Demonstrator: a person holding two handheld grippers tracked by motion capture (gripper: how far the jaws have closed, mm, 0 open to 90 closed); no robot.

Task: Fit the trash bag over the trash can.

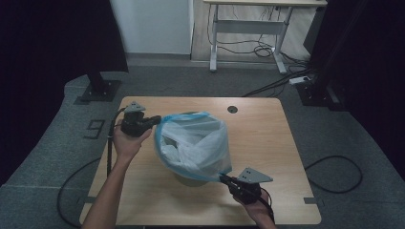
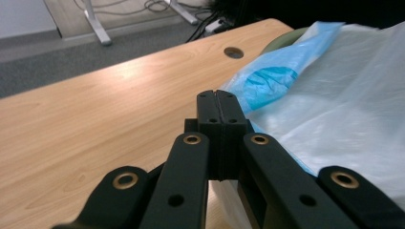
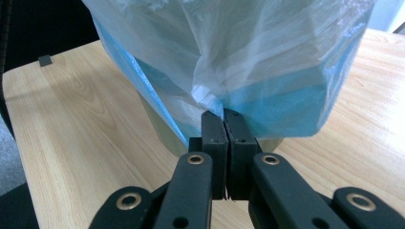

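Basically both grippers were pinching the rim of a bag (image 1: pixel 196 143) that sat over a small bin (image 1: pixel 188 180) mid-table (image 1: pixel 267 138). Left gripper (image 1: pixel 156 119) was at the bag's far-left edge, jaws together; in the left gripper view the tips (image 2: pixel 219 107) met right at the blue hem (image 2: pixel 272 81), and the film seemed caught between them, though the pinch itself was hard to see. Right gripper (image 1: pixel 223 178) was at the near-right edge, jaws clamped on the bag; the right gripper view showed bunched plastic (image 3: pixel 210 100) going into the closed tips (image 3: pixel 223 125). So the bag lay between the two hands, rightward and nearer from the left gripper, leftward and farther from the right one. The open mouth's long axis ran diagonally, far-left to near-right, along the line joining the grippers. Neither hand was clearly nearer; both were touching the rim at opposite ends. Judged: the next move, stretching the mouth or seating it over the bin, turned on pulling apart along that diagonal. Risk: thin film slipping out of the left pinch.
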